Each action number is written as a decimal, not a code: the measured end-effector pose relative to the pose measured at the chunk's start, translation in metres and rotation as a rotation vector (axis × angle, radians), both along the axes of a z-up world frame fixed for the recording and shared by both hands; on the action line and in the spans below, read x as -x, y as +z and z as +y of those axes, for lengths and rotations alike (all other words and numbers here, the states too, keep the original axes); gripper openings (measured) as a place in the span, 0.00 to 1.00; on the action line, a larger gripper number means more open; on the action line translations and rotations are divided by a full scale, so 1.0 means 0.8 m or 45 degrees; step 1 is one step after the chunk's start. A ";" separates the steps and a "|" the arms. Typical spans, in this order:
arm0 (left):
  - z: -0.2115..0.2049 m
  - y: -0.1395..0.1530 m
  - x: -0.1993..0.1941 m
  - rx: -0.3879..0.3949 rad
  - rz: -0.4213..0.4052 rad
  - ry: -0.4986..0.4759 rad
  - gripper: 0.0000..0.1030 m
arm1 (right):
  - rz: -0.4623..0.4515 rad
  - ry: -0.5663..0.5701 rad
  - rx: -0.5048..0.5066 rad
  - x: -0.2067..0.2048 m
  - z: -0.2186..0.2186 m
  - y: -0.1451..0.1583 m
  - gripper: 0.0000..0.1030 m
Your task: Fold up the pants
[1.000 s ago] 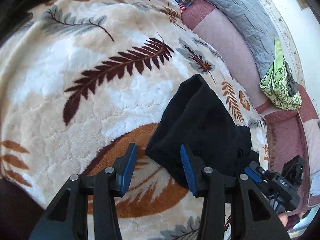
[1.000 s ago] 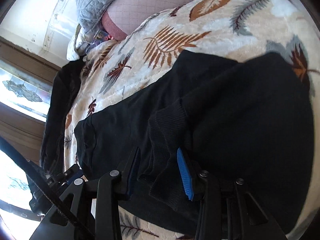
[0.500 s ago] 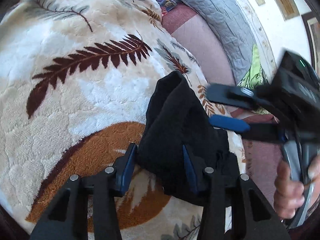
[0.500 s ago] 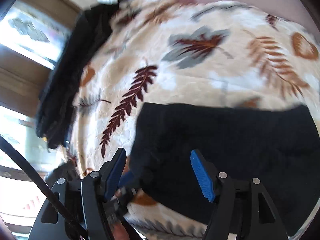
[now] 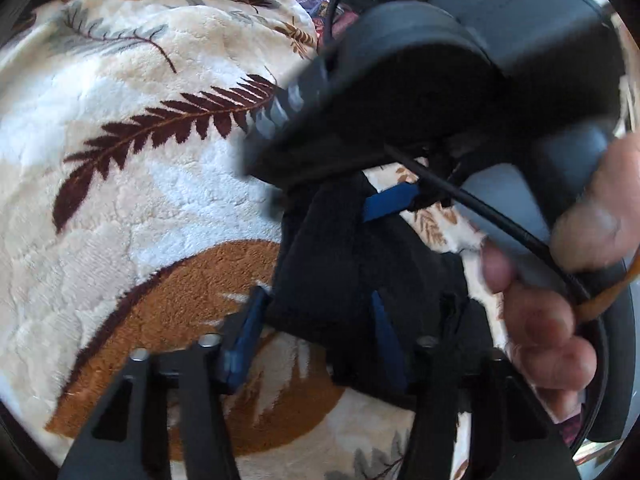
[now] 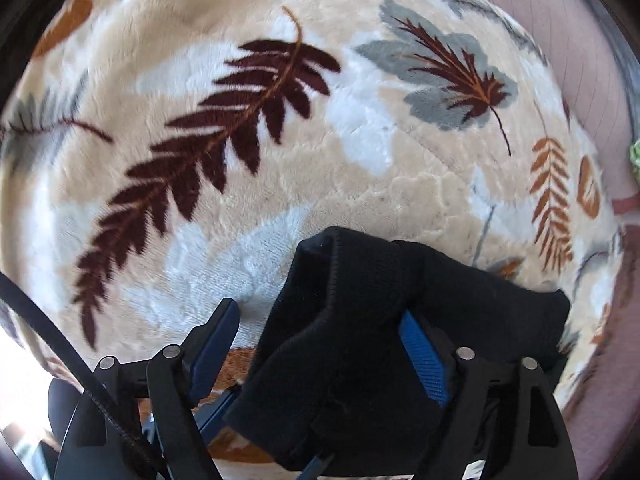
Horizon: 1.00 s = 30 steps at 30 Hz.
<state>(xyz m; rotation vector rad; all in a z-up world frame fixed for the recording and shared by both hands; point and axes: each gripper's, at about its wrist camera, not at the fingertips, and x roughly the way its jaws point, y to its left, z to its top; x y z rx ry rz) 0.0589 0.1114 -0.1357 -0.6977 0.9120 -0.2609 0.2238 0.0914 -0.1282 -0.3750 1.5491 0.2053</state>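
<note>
On the leaf-print blanket (image 6: pixel 320 168), toward its near edge, the black pants (image 6: pixel 352 344) sit bunched between both tools. With its jaws spread wide, the right gripper (image 6: pixel 320 344) has fabric lying between them, ungripped. The left gripper (image 5: pixel 316 332) straddles the cloth too; whether it pinches I cannot tell. Crowded this close, the tools may collide, or one may catch only the top layer, skewing the fold.
</note>
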 end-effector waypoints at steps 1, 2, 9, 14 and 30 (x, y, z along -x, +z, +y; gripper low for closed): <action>-0.001 0.000 -0.002 0.020 0.006 -0.010 0.37 | -0.025 0.012 0.027 0.003 -0.001 0.001 0.61; 0.004 -0.002 -0.003 0.079 0.019 -0.024 0.35 | -0.043 0.033 0.022 0.007 -0.003 0.005 0.56; -0.011 0.034 0.012 0.102 -0.032 -0.089 0.31 | -0.130 -0.016 -0.258 0.032 -0.062 0.054 0.31; -0.048 0.076 0.022 0.008 -0.112 -0.152 0.31 | -0.230 -0.073 -0.473 0.055 -0.119 0.097 0.28; -0.242 0.129 0.007 -0.261 -0.172 -0.517 0.32 | -0.406 -0.457 -0.901 0.091 -0.364 0.120 0.25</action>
